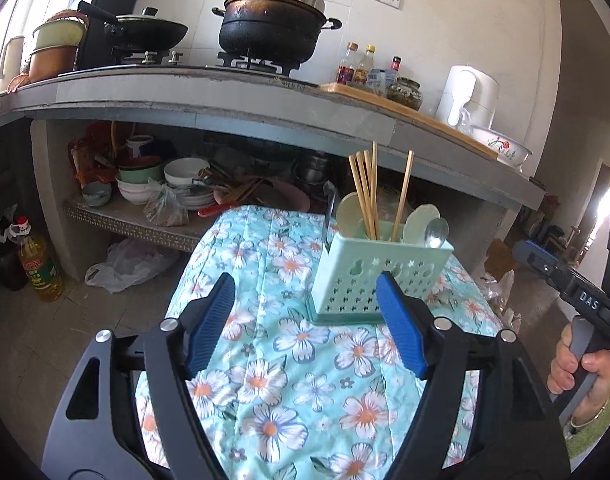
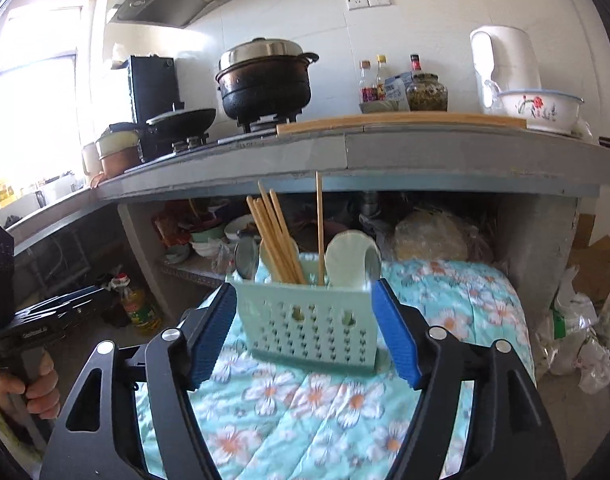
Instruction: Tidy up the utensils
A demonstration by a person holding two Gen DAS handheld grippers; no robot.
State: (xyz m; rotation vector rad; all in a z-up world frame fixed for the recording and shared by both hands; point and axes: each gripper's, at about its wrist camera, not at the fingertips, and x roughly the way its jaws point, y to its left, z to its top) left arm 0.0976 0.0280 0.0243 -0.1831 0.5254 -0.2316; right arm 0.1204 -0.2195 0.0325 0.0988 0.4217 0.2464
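Mint-green perforated utensil caddy upright on floral tablecloth, at 12 o'clock from right gripper; loaded with bamboo chopsticks, pale ladles, metal spoon. Right jaws wide, flanking caddy walls, gripping nothing. Left gripper equally spread, empty, caddy at 1 o'clock. Probably light, thin, flexible plastic, top-heavy; best pinched low across 2 side walls. Chopsticks smooth, prone to sliding.

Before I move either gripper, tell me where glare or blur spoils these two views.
Left wrist view: sharp on the caddy and chopsticks; glare only at the doorway, straight counter bowed by the fisheye. Right wrist view: window blown out white, washing out the left side; caddy and quilt slightly soft.
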